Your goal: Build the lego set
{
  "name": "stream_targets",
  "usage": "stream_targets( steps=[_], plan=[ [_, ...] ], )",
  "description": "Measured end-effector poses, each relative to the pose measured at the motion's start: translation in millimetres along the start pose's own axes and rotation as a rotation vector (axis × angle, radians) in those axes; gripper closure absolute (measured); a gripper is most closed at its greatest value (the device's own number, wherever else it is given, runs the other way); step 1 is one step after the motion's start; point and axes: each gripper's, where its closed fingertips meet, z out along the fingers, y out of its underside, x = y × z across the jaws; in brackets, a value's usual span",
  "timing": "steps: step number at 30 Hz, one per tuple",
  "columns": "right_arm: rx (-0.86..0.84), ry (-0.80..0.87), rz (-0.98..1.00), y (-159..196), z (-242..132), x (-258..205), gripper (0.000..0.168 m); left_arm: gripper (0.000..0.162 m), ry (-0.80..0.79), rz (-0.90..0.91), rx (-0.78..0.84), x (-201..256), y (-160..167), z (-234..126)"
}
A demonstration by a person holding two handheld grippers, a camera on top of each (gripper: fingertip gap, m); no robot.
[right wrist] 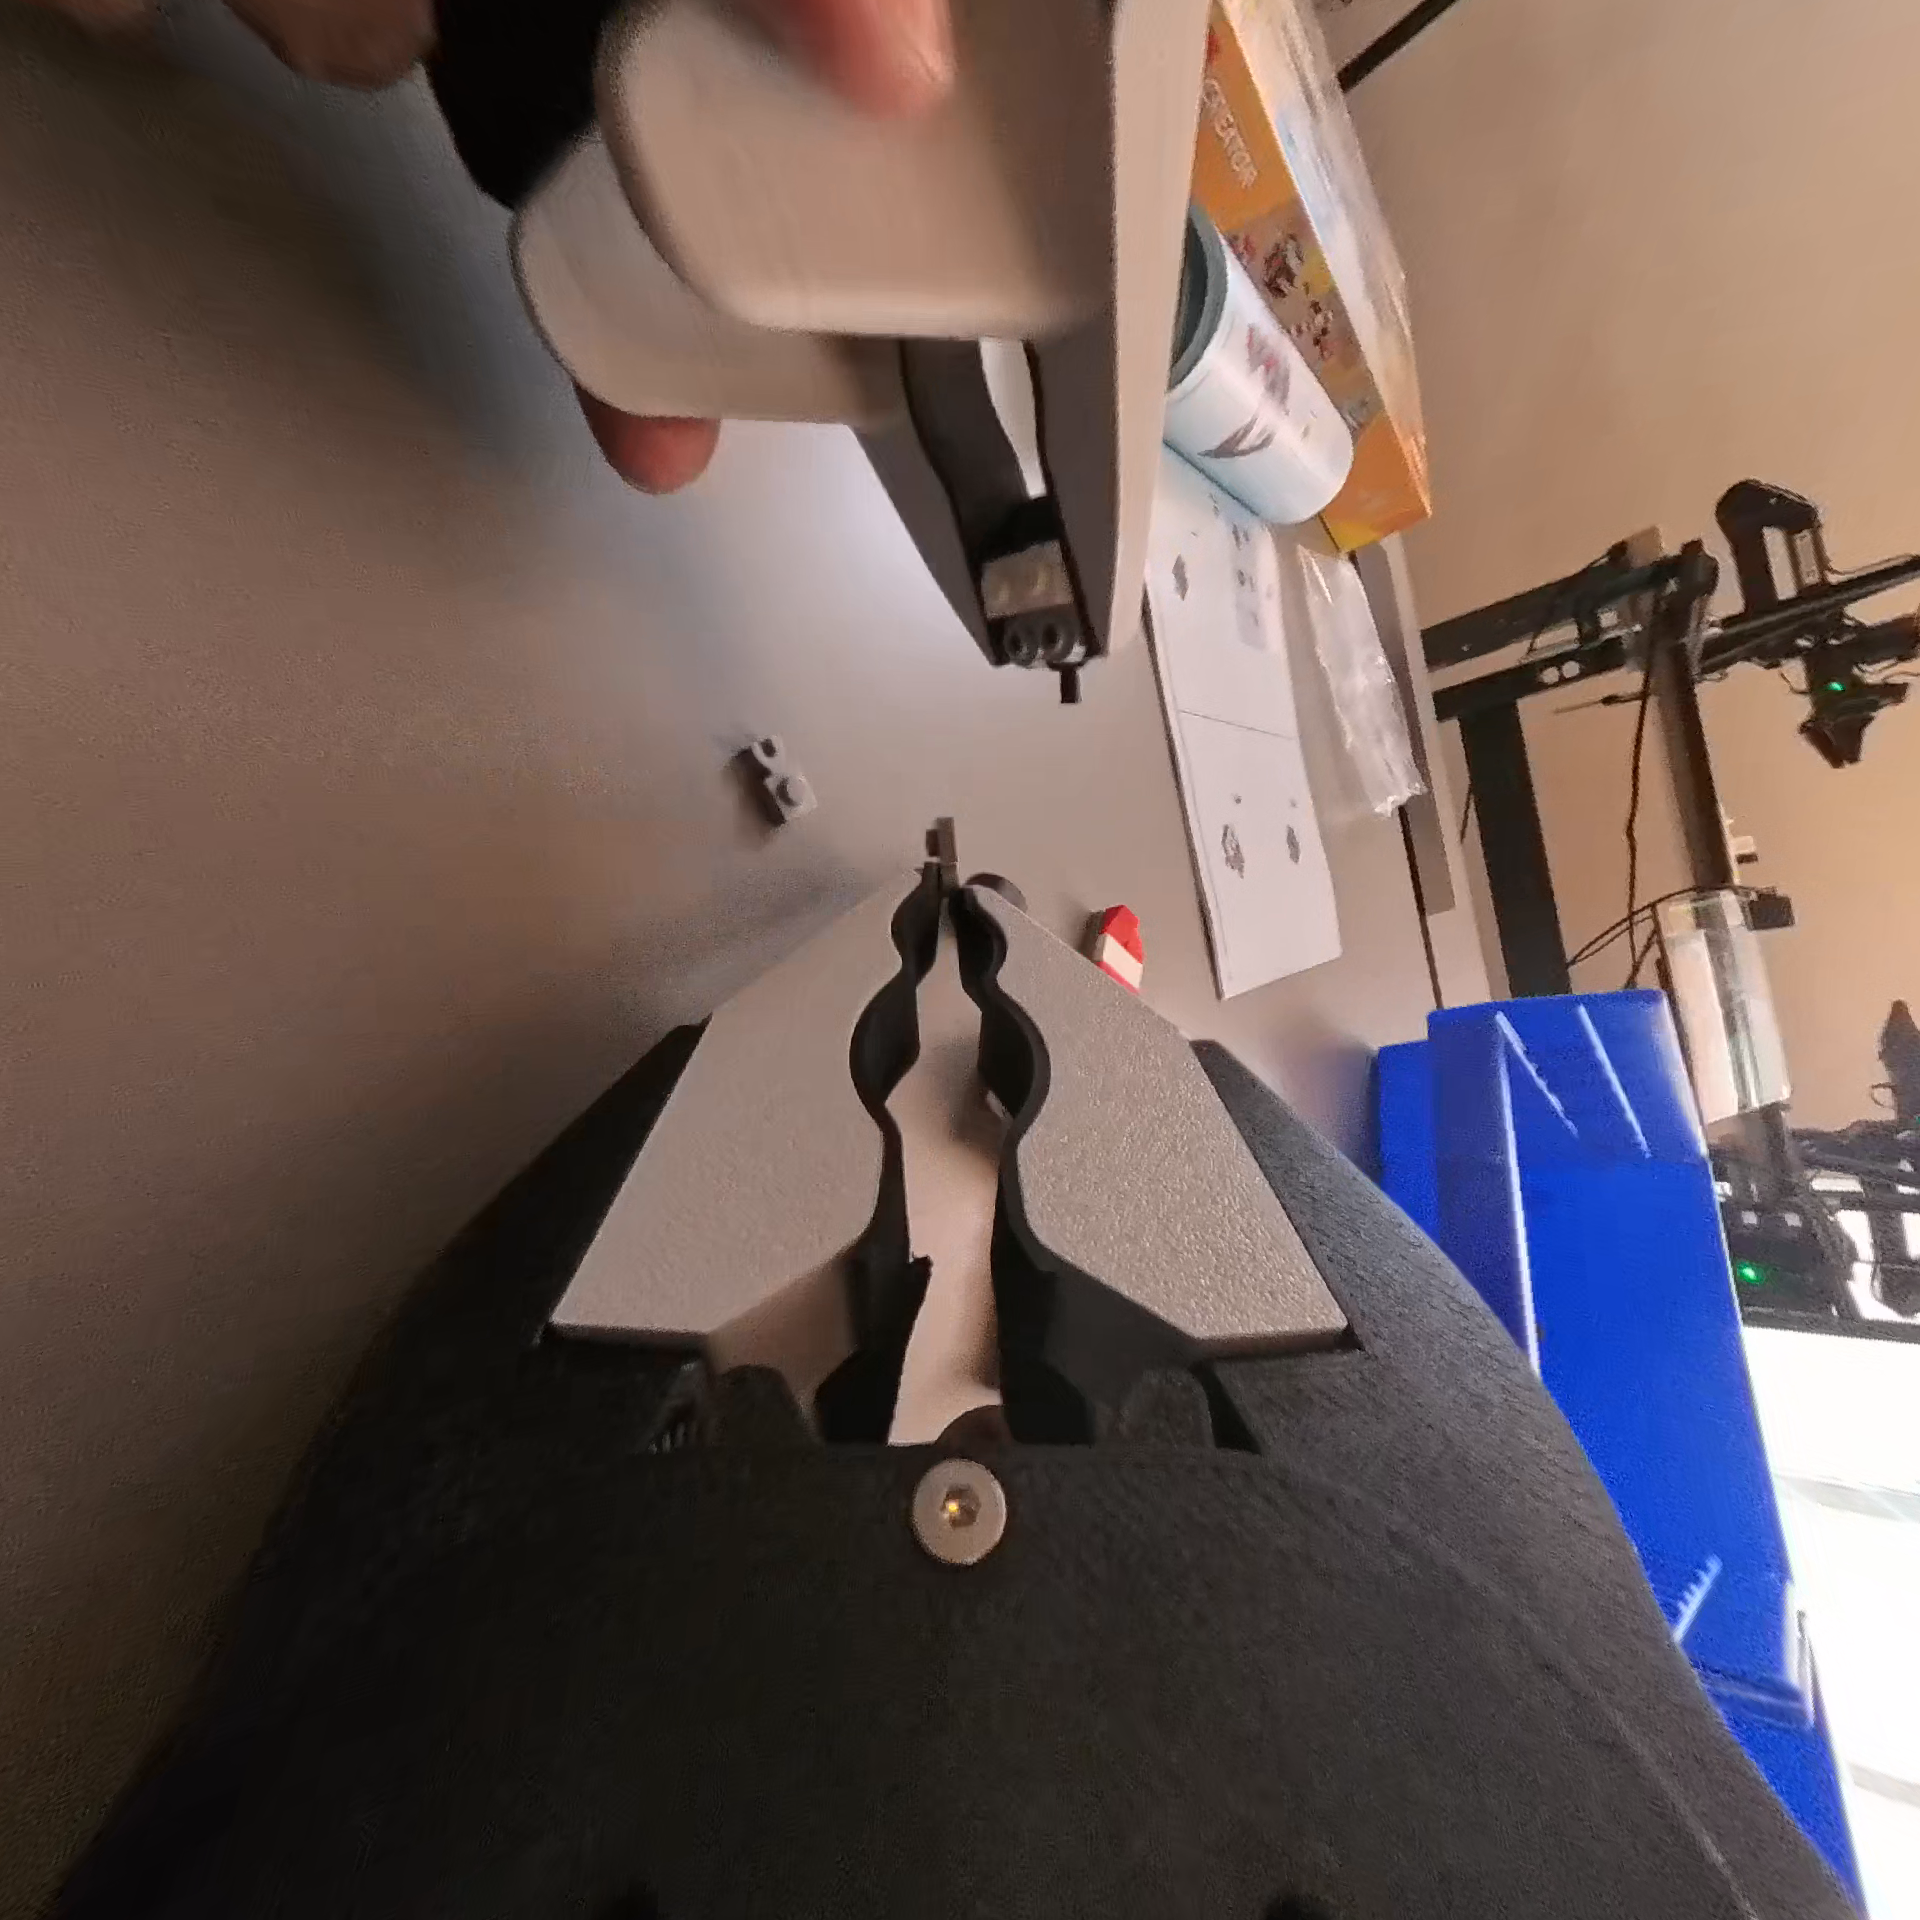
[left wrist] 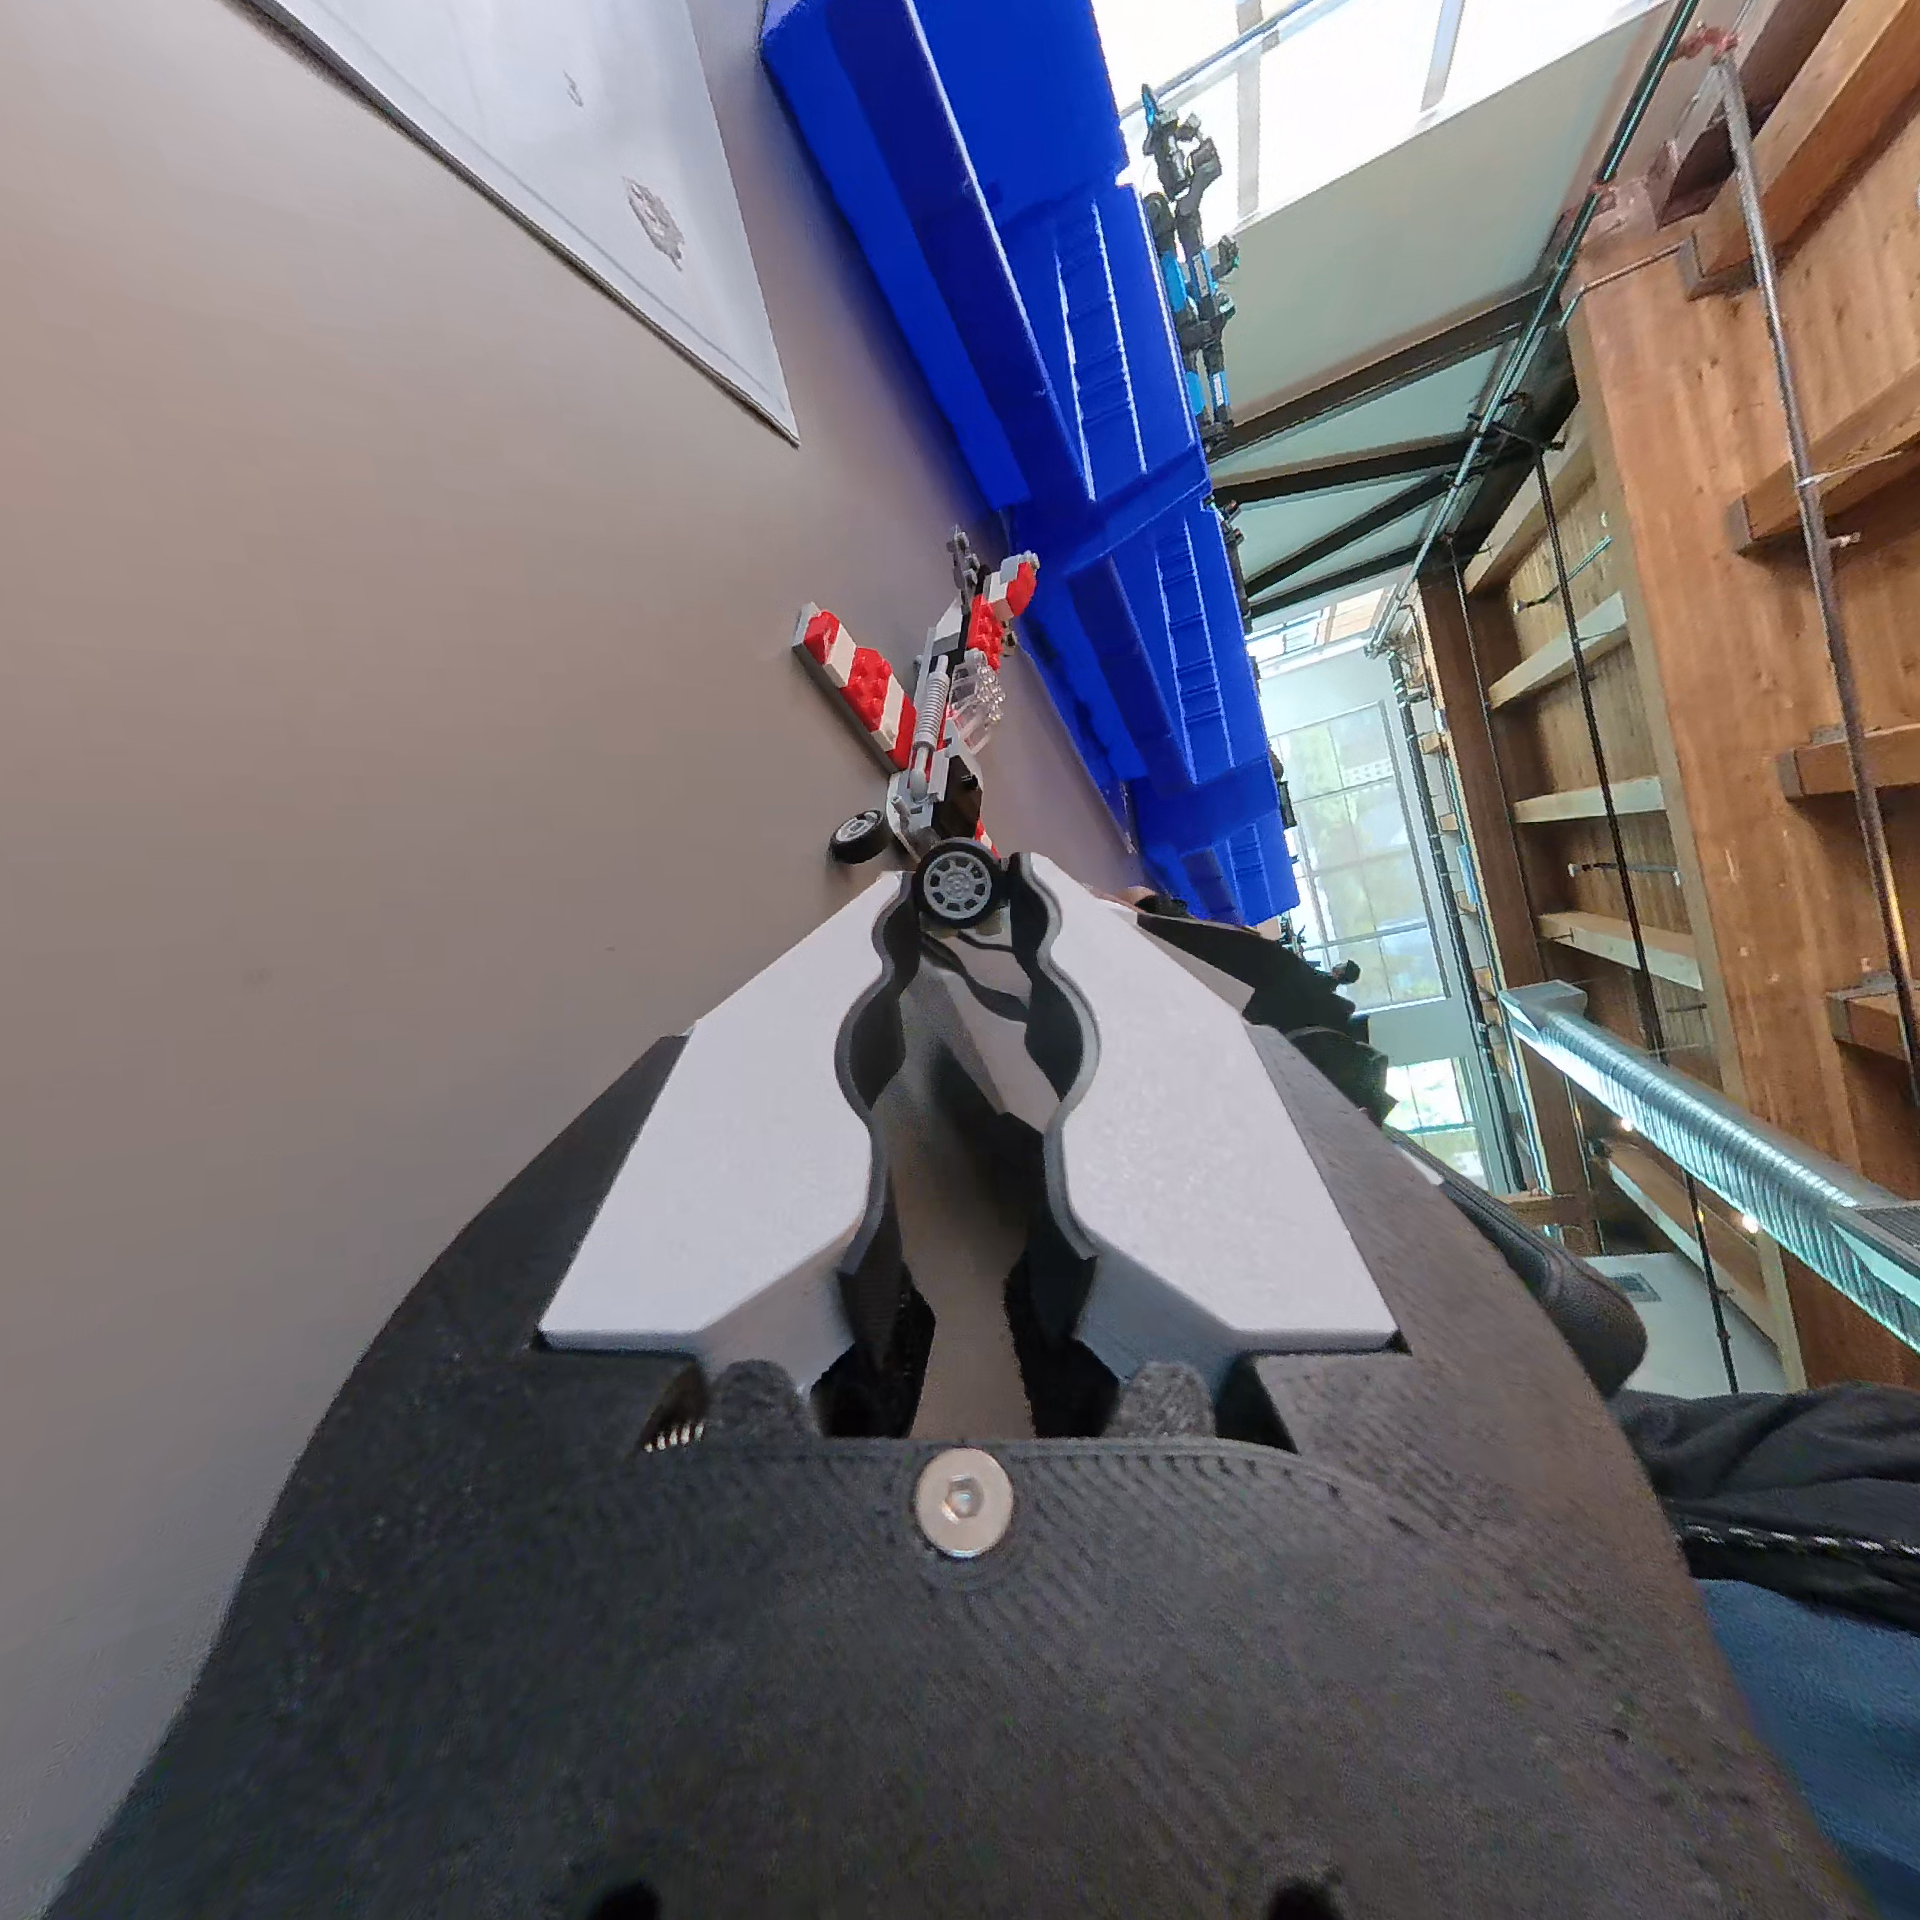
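In the left wrist view my left gripper (left wrist: 961, 902) is shut on a small wheel (left wrist: 956, 878) with a grey hub and a black tyre. Just beyond it the red and white lego plane (left wrist: 940, 696) lies on the grey table, with a loose wheel (left wrist: 858, 834) beside it. In the right wrist view my right gripper (right wrist: 943, 891) is shut on a small thin grey piece (right wrist: 943, 840) that sticks out past the tips. The left gripper (right wrist: 1034, 623) shows blurred at the top, held by a hand, with a dark piece between its fingers.
A loose grey plate (right wrist: 774, 781) and a red and white brick (right wrist: 1117, 940) lie on the table. Instruction sheets (right wrist: 1247, 790), a plastic bag (right wrist: 1361, 707), a cup (right wrist: 1252, 416) and an orange box (right wrist: 1320, 270) lie farther off. Blue bins (left wrist: 1091, 343) line the table's edge. The gap from one gripper's tips to the other's is roughly 4 cm.
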Motion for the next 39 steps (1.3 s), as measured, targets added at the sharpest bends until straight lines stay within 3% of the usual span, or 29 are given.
stream_targets(
  steps=[8, 15, 21, 26, 30, 39],
  plan=[
    [0.018, 0.015, -0.008, -2, -3, 0, 0.161, 0.143, 0.062, -0.056, 0.034, 3, -7, -6],
    [0.054, 0.036, 0.039, -6, -7, 7, 0.148, 0.143, 0.117, -0.116, 0.105, 6, -18, -15],
    [0.244, 0.084, 0.225, -35, -29, 30, 0.148, 0.143, 0.288, -0.312, 0.279, 21, -30, -23],
    [0.377, 0.077, 0.431, -55, -42, 44, 0.148, 0.143, 0.421, -0.366, 0.300, 50, -25, -10],
    [0.383, 0.115, 0.481, -55, -43, 49, 0.141, 0.143, 0.456, -0.387, 0.282, 58, -15, 2],
    [0.325, 0.193, 0.441, -49, -41, 52, 0.150, 0.143, 0.427, -0.434, 0.341, 53, -11, 11]
  ],
)
